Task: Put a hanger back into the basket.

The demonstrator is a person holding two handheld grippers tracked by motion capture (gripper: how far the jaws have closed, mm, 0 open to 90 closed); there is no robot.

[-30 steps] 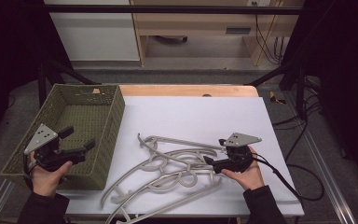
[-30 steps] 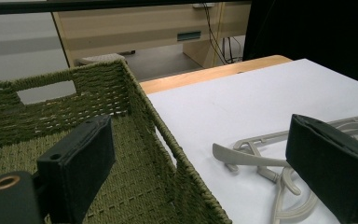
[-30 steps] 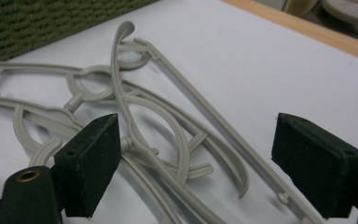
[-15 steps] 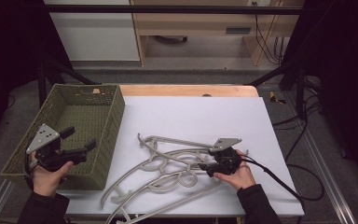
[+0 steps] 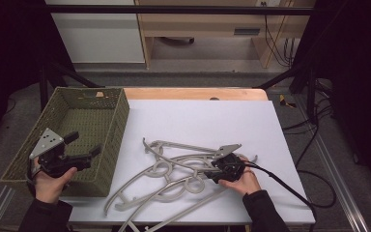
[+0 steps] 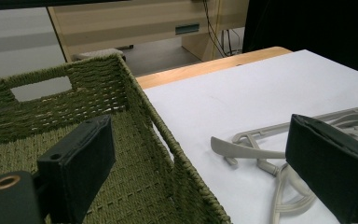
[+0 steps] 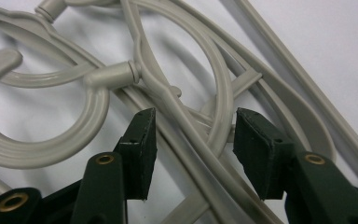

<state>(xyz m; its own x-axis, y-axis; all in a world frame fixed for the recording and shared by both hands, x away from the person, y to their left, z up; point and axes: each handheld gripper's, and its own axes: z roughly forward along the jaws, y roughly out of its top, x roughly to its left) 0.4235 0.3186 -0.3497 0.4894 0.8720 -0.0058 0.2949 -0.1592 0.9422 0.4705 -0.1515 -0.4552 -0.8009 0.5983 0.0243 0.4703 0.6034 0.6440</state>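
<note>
Leftmost, my left gripper (image 5: 84, 153) hovers over the near right corner of the green woven basket (image 5: 31, 145), jaws spread wide, grasping nothing. Right of the basket, grey plastic hangers (image 5: 174, 169) lie tangled on the white tabletop (image 5: 198, 116). My right gripper (image 5: 211, 175) straddles their bars, jaws just closing, not yet clamped.

A woven green basket (image 5: 111, 123) sits at the table's (image 5: 232, 121) left edge (handle cutout in its far wall); wooden furniture (image 5: 198, 29) stands behind.
</note>
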